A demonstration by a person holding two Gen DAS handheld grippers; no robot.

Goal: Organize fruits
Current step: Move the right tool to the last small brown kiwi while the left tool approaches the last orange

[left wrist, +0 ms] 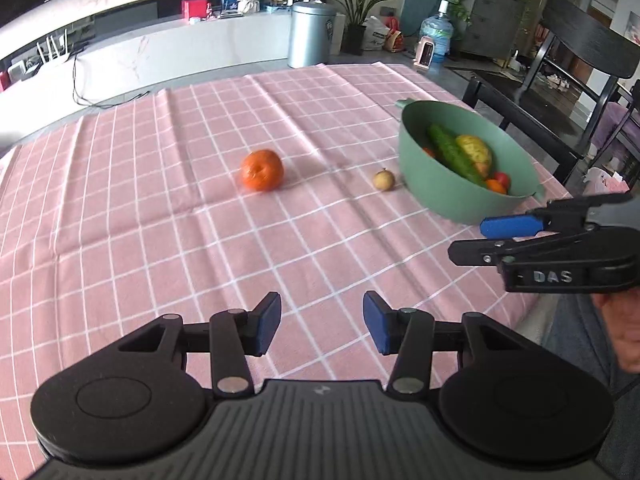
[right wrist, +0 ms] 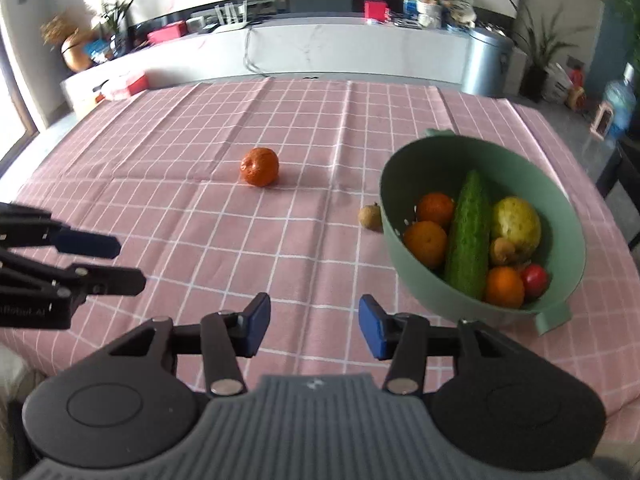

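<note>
An orange (left wrist: 262,170) (right wrist: 259,166) lies alone on the pink checked tablecloth (left wrist: 160,200) (right wrist: 200,208). A small tan fruit (left wrist: 384,180) (right wrist: 370,217) rests beside the green bowl (left wrist: 424,184) (right wrist: 400,264). The bowl holds a cucumber (right wrist: 468,236), several oranges, a yellow-green fruit (right wrist: 516,224) and a small red one (right wrist: 534,278). My left gripper (left wrist: 320,322) (right wrist: 124,264) hovers open over the near cloth with nothing between its fingers. My right gripper (right wrist: 314,326) (left wrist: 464,238) is likewise open and empty, near the bowl's front.
Dark chairs (left wrist: 560,92) stand beyond the table's right edge. A metal bin (left wrist: 310,34), plants and a white counter (left wrist: 160,52) lie past the far edge. A hand (left wrist: 624,328) holds the right gripper at the near right corner.
</note>
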